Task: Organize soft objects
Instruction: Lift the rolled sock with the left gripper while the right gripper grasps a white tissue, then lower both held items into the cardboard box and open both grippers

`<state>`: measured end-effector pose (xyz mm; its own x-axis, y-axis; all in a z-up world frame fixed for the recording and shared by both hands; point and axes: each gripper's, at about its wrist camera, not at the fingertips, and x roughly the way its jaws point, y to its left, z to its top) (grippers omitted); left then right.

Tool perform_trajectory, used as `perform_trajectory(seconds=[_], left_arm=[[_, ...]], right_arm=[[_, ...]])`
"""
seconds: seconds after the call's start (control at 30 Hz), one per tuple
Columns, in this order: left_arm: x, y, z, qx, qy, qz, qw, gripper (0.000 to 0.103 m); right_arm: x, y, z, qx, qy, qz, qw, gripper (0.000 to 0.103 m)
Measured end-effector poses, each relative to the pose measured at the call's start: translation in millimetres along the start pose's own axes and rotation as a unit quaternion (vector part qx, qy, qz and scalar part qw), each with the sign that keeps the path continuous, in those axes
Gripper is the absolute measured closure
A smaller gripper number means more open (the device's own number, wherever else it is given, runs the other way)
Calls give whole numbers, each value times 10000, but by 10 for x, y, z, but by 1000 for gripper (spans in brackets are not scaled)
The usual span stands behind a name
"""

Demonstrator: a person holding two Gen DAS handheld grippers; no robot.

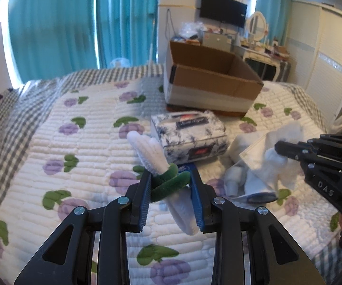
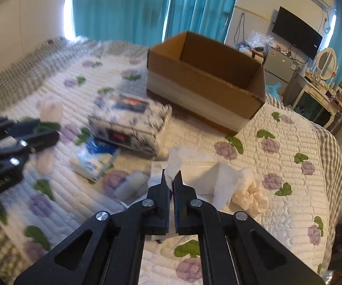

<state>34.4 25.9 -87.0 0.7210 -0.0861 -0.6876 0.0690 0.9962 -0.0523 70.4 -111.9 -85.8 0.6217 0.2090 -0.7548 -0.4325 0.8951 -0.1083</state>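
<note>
My left gripper (image 1: pixel 171 178) is shut on a soft white chenille flower with a green stem (image 1: pixel 166 179), held above the bed. My right gripper (image 2: pixel 171 178) is shut on a white tissue (image 2: pixel 174 163) pulled up from a pile of white cloths (image 2: pixel 221 182). In the left wrist view the right gripper (image 1: pixel 278 148) pinches that white cloth (image 1: pixel 266 156) at the right. An open cardboard box (image 1: pixel 209 80), also in the right wrist view (image 2: pixel 206 83), stands further back on the bed.
A blue-and-white tissue pack (image 1: pixel 190 135) lies before the box, also in the right wrist view (image 2: pixel 130 121). A small blue-and-white packet (image 2: pixel 97 159) and a cream scrunchie (image 2: pixel 249 194) lie on the floral quilt (image 1: pixel 75 156). Teal curtains, a desk and a TV stand behind.
</note>
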Motion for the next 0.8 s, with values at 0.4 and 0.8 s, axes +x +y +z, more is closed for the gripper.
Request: perform_trajectory(seconds=[0.4, 0.8], left_arm=[[-629, -219, 334, 159, -687, 153, 9974, 72], [-670, -317, 1160, 338, -1314, 295, 9903, 72]], right_arm=[[-865, -11, 383, 259, -970, 709, 9924, 101], [-1277, -243, 1109, -102, -1804, 415, 9827, 101]])
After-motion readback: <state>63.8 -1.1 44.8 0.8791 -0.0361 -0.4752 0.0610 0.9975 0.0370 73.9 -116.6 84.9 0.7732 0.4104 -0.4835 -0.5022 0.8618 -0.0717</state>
